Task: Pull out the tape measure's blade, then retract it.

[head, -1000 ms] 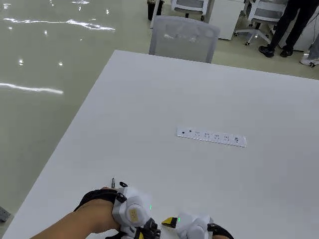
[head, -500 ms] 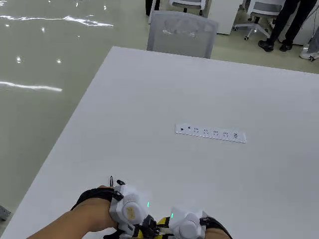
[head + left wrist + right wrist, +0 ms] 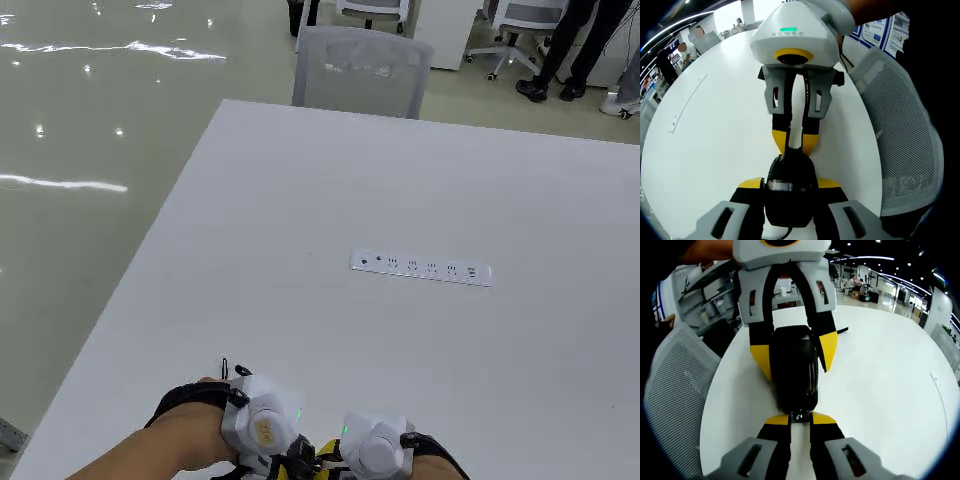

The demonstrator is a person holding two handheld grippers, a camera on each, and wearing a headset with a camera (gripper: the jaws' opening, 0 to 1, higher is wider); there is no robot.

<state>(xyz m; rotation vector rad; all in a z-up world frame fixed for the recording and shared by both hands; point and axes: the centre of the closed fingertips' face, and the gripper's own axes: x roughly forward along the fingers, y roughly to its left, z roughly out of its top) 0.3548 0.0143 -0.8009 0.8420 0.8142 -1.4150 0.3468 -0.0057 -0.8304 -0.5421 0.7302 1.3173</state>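
The black tape measure [image 3: 790,192] sits between the jaws of my left gripper [image 3: 790,184], which is shut on its body. In the right gripper view the same case [image 3: 794,370] faces me, held by the left gripper [image 3: 795,357]. My right gripper [image 3: 799,418] is shut on the blade's end hook, right at the case mouth. Almost no blade shows between them. From the left gripper view, the right gripper [image 3: 795,142] points straight at the case. In the head view both grippers meet nose to nose at the table's near edge, left gripper [image 3: 298,464] and right gripper [image 3: 326,462].
The white table [image 3: 300,200] stretches ahead with a white power strip [image 3: 420,269] at its middle. A grey chair [image 3: 362,72] stands at the far end, and a person's legs [image 3: 560,50] beyond. A mesh chair [image 3: 900,140] is close behind the near edge.
The right gripper has moved left toward the left gripper, closing the gap between them until the two meet nose to nose. The head camera has shifted slightly.
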